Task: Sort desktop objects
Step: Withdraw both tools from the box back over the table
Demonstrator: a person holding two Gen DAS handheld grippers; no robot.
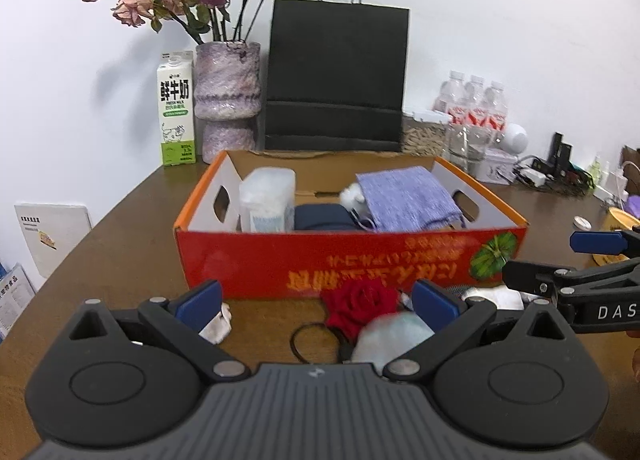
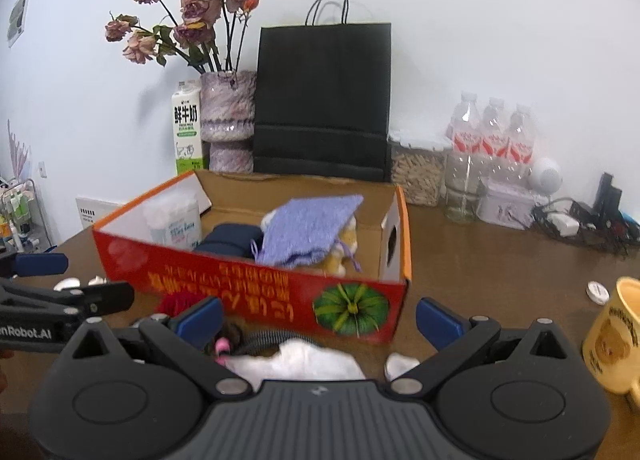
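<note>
Brown table [image 1: 132,260], red box [image 1: 348,260] centred, rose [image 1: 360,302] beside its front wall

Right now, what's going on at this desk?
A person is sorting loose desk items into a red cardboard box on a brown table. The box already holds a purple knitted pouch, a dark blue bundle and a clear plastic tub. The left hand-held gripper is open, hovering over a red fabric rose in front of the box. The right hand-held gripper is also open and holds nothing, above a white cloth.
</note>
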